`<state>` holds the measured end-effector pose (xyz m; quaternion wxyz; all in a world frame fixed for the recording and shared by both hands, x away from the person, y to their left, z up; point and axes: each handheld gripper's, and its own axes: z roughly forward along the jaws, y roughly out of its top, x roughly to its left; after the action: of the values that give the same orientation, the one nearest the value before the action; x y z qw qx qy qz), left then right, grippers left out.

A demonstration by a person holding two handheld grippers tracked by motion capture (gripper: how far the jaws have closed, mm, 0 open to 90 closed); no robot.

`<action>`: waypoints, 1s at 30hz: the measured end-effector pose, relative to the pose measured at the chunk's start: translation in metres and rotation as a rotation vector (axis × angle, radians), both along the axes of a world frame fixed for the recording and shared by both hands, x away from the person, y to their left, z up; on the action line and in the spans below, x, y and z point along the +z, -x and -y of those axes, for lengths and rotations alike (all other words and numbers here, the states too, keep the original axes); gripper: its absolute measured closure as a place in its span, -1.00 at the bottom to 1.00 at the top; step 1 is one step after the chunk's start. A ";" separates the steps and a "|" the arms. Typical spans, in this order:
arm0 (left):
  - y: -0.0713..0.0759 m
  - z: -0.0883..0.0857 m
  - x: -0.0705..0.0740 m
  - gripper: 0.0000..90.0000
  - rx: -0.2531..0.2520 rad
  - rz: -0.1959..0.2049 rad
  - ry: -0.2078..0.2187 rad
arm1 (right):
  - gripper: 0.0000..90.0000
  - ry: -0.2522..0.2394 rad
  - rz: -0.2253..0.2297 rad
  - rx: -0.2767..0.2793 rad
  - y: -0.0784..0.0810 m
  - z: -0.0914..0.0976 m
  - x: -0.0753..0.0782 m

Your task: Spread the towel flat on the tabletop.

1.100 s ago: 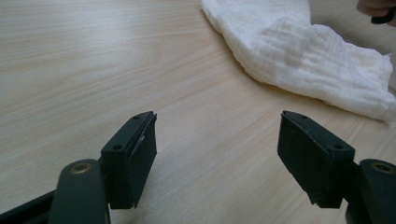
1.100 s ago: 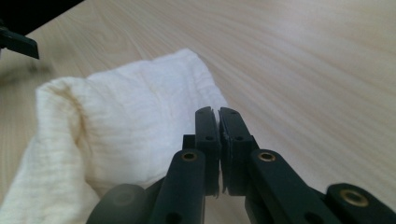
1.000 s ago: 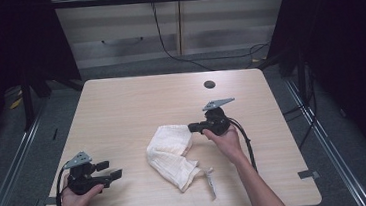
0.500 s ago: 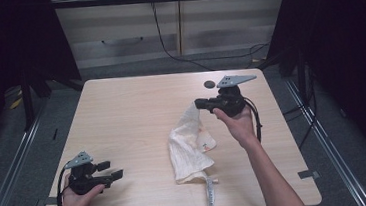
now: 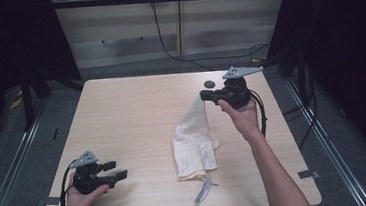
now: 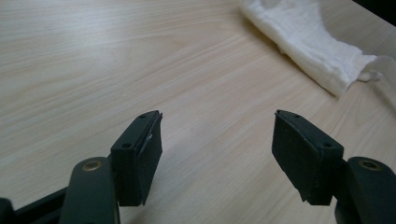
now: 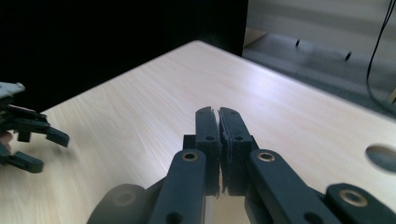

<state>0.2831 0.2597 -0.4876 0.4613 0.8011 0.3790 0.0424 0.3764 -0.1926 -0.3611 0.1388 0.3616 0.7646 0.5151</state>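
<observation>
Wooden table (image 5: 137, 117) bears a white cloth (image 5: 194, 142), its corner clamped in the right gripper (image 5: 205, 95). Left gripper (image 6: 217, 140): jaws apart, just been closing, nothing between them, cloth lying beyond them.

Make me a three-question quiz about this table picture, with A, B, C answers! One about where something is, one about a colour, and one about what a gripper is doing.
1. Where is the left gripper?
A. Near the table's front left corner
B. On top of the cloth
C. By the far edge

2. What colour is the cloth?
A. Red
B. White
C. Blue

3. What is the right gripper doing?
A. Lying open on the table
B. Holding a cup
C. Pinching the cloth's top corner and holding it up

Answers:
1. A, since the high view shows it low at the left, apart from the cloth.
2. B, as it looks white in the high view and the left gripper view.
3. C, because its jaws are shut on the cloth's corner, and the cloth hangs down to the table.
</observation>
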 end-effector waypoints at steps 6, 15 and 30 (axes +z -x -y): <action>0.003 0.017 0.012 -0.24 -0.042 0.007 0.032 | 0.94 -0.011 -0.076 -0.013 -0.011 0.002 -0.042; -0.002 0.068 0.032 -0.19 -0.164 0.021 0.062 | 0.94 0.016 -0.131 -0.013 -0.001 0.013 -0.077; -0.014 0.167 0.009 0.08 -0.335 -0.036 0.043 | 0.94 -0.002 -0.136 -0.012 0.001 0.014 -0.081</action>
<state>0.2971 0.0926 -0.4783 0.4722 0.8436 0.2491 -0.0575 0.3756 -0.2066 -0.4420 0.0892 0.4005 0.7697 0.4890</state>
